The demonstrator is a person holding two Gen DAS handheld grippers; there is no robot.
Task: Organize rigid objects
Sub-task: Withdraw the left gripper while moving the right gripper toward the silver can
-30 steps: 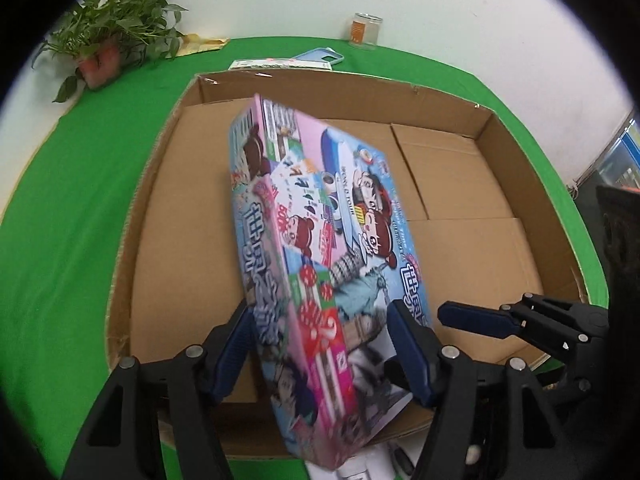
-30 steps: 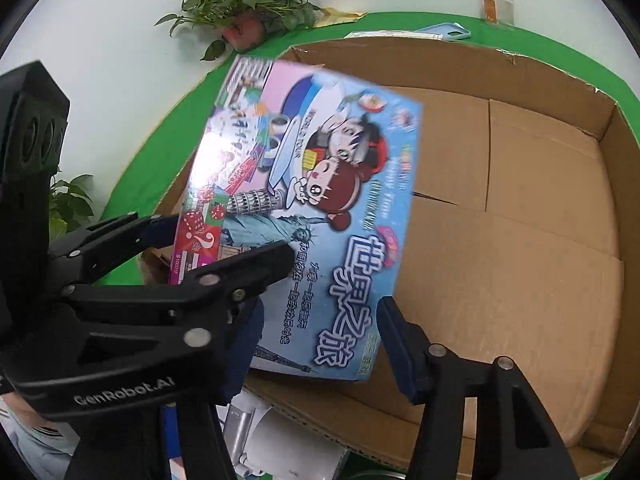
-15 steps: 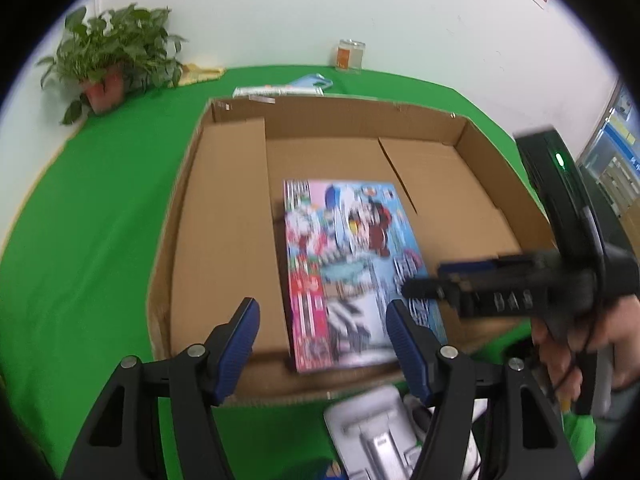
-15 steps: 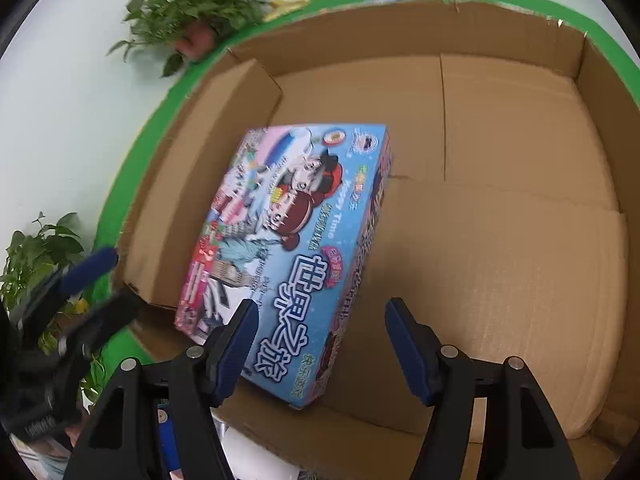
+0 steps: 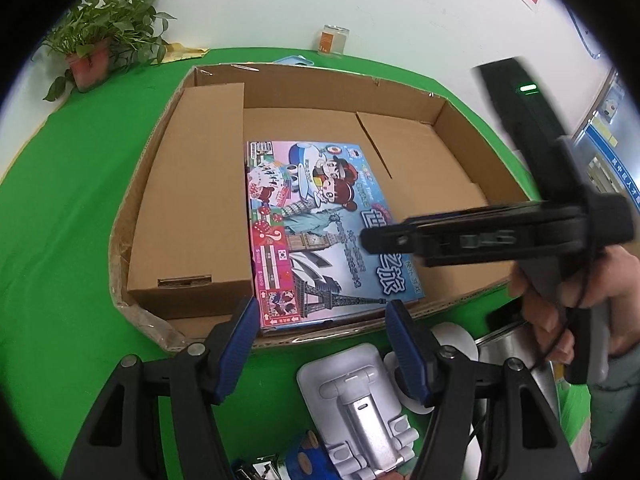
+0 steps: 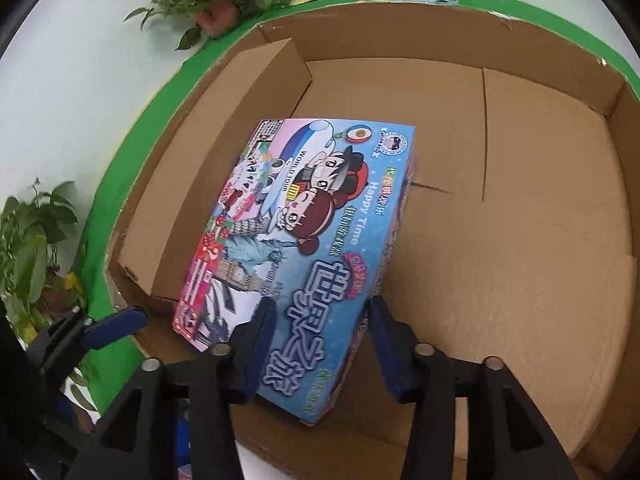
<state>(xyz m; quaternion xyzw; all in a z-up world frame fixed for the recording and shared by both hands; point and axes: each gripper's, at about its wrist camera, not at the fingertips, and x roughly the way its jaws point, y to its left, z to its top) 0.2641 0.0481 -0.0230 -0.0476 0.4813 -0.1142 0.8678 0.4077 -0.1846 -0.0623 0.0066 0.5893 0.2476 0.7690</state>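
Though jaws straddle it — game box (image 6: pixel 304 248) lies flat.

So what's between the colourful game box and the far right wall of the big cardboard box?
Nothing: only bare cardboard floor lies between the game box and the big cardboard box's wall. The right wrist view shows it best.

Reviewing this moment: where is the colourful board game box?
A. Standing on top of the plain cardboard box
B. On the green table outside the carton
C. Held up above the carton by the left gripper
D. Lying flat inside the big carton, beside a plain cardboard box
D: the board game box lies flat on the floor of the carton, alongside the plain cardboard box.
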